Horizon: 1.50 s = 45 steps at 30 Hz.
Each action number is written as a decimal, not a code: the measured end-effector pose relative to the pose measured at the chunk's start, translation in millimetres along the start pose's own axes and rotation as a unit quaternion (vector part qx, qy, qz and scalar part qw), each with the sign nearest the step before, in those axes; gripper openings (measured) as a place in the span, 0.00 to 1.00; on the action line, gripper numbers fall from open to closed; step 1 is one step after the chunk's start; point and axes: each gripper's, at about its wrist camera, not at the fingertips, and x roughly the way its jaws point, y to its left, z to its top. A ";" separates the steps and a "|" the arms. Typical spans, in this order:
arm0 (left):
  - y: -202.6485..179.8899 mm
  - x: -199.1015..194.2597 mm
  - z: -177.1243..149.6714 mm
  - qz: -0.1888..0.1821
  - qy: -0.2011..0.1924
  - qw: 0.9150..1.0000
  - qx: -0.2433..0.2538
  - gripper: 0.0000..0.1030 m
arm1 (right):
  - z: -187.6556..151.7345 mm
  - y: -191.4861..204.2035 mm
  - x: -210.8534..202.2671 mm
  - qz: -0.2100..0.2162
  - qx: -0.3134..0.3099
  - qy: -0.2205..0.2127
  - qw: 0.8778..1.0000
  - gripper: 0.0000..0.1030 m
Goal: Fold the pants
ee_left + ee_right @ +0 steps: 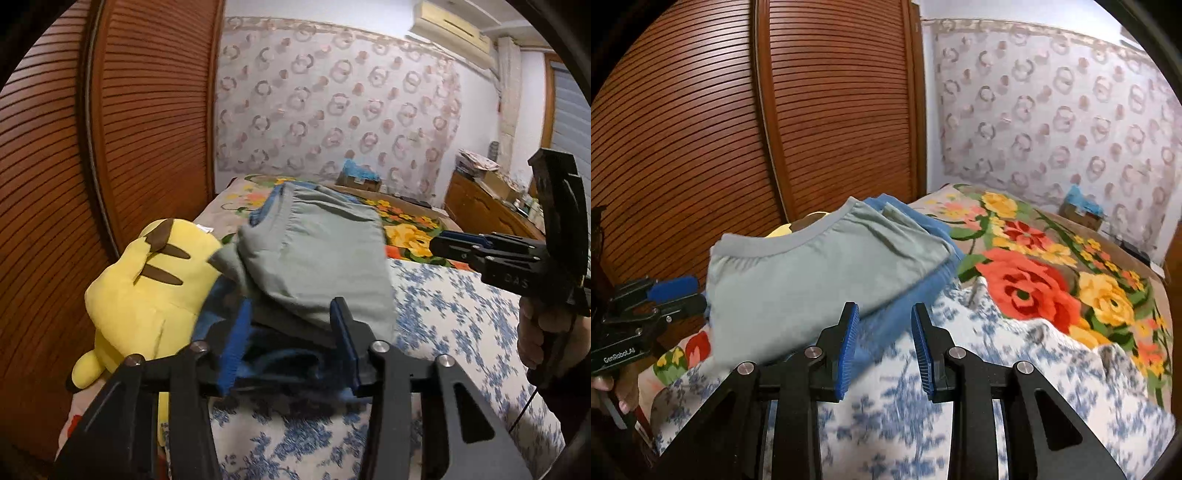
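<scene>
The folded grey-green pants (317, 258) (812, 273) lie on top of folded blue garments (905, 295) on the bed. My left gripper (290, 343) is at the near edge of this pile. Its blue pads stand apart, with dark blue cloth (273, 365) lying loosely between them and the grey-green hem draped by the right finger. In the right wrist view the left gripper (690, 293) sits at the pile's left edge. My right gripper (886, 347) is open just in front of the pile with only bedspread behind the gap. In the left wrist view the right gripper (441, 245) hovers over the bed, clear of the pile.
A yellow plush toy (147, 288) lies against the pile's left side. Brown louvred wardrobe doors (110, 147) run close along the bed. A floral blanket (1034, 280) and a blue-and-white bedspread (461, 325) cover the bed. A wooden dresser (480, 206) stands far right.
</scene>
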 end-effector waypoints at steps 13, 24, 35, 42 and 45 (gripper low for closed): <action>-55.6 -35.9 -22.1 -0.041 -0.010 0.997 0.068 1.00 | -60.5 23.2 -100.3 -0.051 0.043 -0.028 0.997 0.41; -100.7 -51.3 -38.4 -0.085 -0.010 0.992 0.097 1.00 | -115.6 40.7 -168.5 -0.122 0.095 -0.024 0.988 0.59; -138.0 -62.0 -49.2 -0.101 0.002 0.987 0.122 1.00 | -140.1 62.5 -221.5 -0.178 0.134 -0.033 0.974 0.68; -150.9 -84.7 -47.6 -0.114 -0.019 0.986 0.121 1.00 | -144.8 80.3 -247.1 -0.223 0.143 -0.046 0.963 0.73; -153.1 -92.2 -43.3 -0.113 -0.027 0.987 0.115 1.00 | -146.0 84.6 -259.4 -0.237 0.149 -0.057 0.958 0.73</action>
